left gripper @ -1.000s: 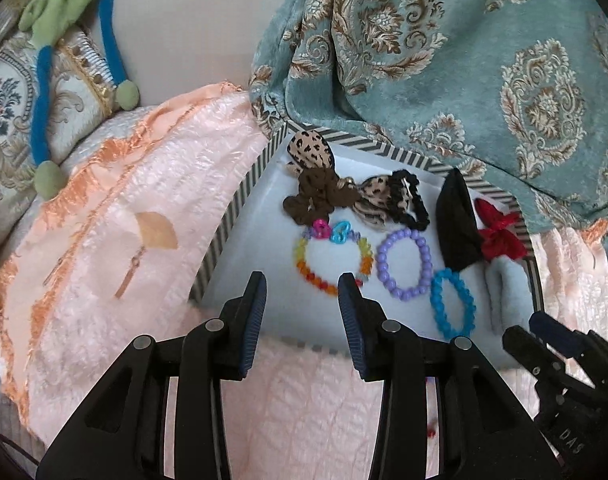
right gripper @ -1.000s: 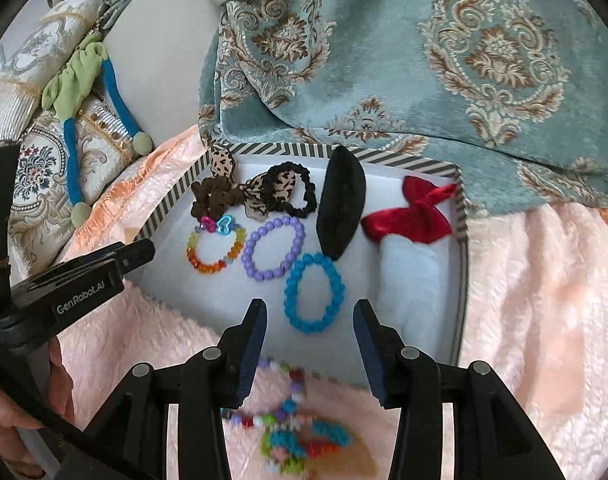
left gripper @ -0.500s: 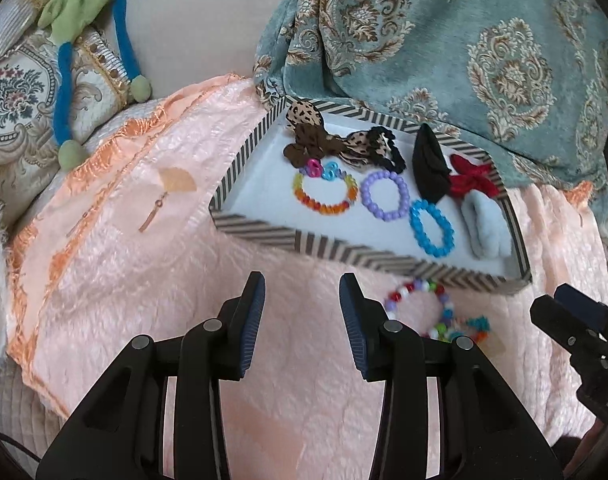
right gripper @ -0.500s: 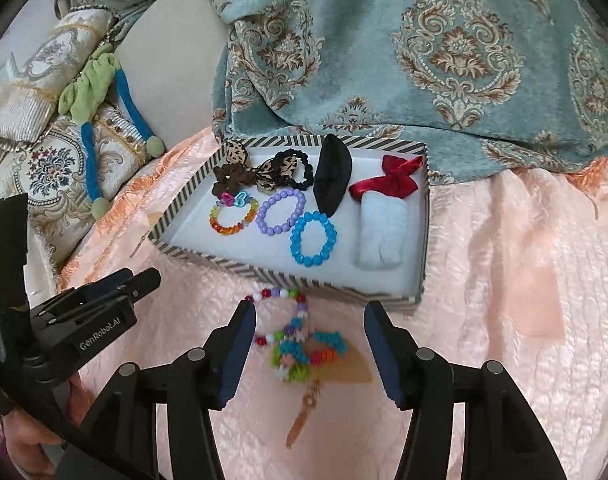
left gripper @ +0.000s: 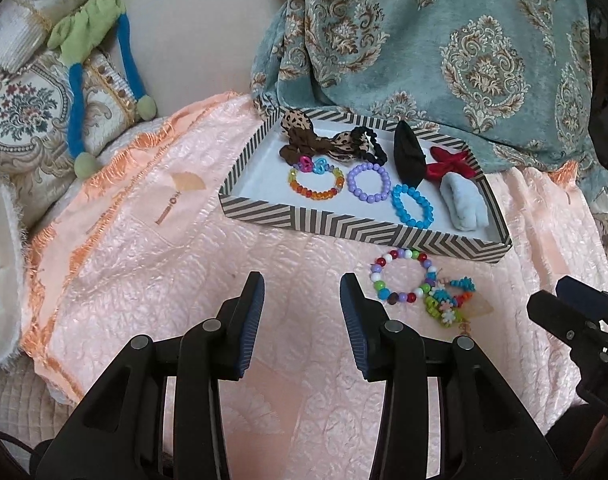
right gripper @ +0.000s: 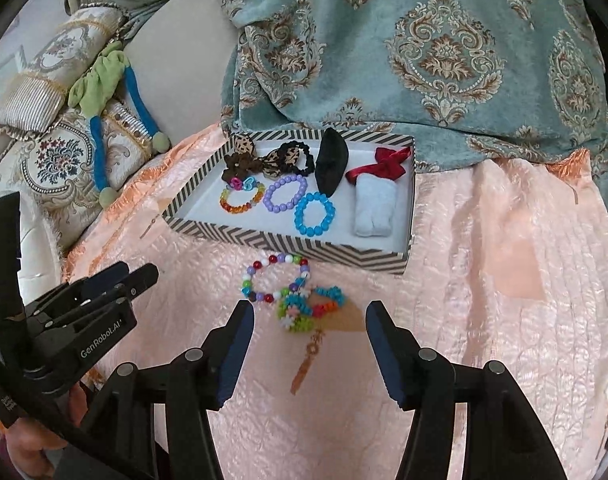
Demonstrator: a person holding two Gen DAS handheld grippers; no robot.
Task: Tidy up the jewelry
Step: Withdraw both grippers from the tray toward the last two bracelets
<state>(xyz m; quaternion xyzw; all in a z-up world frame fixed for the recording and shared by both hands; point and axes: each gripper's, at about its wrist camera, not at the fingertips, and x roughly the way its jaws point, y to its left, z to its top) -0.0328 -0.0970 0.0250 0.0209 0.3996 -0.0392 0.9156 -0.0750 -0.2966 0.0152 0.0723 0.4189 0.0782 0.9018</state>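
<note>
A striped tray [left gripper: 359, 232] [right gripper: 288, 244] lies on a pink quilt. It holds a rainbow bracelet [left gripper: 315, 184], a purple bracelet [left gripper: 368, 183], a blue bracelet [left gripper: 411, 206], hair bows, a black clip and a pale blue cloth roll [right gripper: 373, 210]. In front of the tray, on the quilt, lie a multicolour bead bracelet [left gripper: 401, 280] [right gripper: 278, 278] and a spiky bracelet [right gripper: 307, 308]. My left gripper [left gripper: 302, 284] is open over bare quilt, left of the bead bracelet. My right gripper [right gripper: 311, 310] is open above the spiky bracelet, without touching it.
A teal patterned throw [right gripper: 423, 52] hangs behind the tray. Embroidered cushions [left gripper: 28, 120] with a green and blue soft toy [left gripper: 88, 36] are at the left. A fan-shaped tag [right gripper: 343, 318] with a tassel lies on the quilt beside the spiky bracelet.
Both grippers have drawn back from over the tray toward the near side. The two loose bracelets on the quilt have come into view. The right jaws stand wider than before.
</note>
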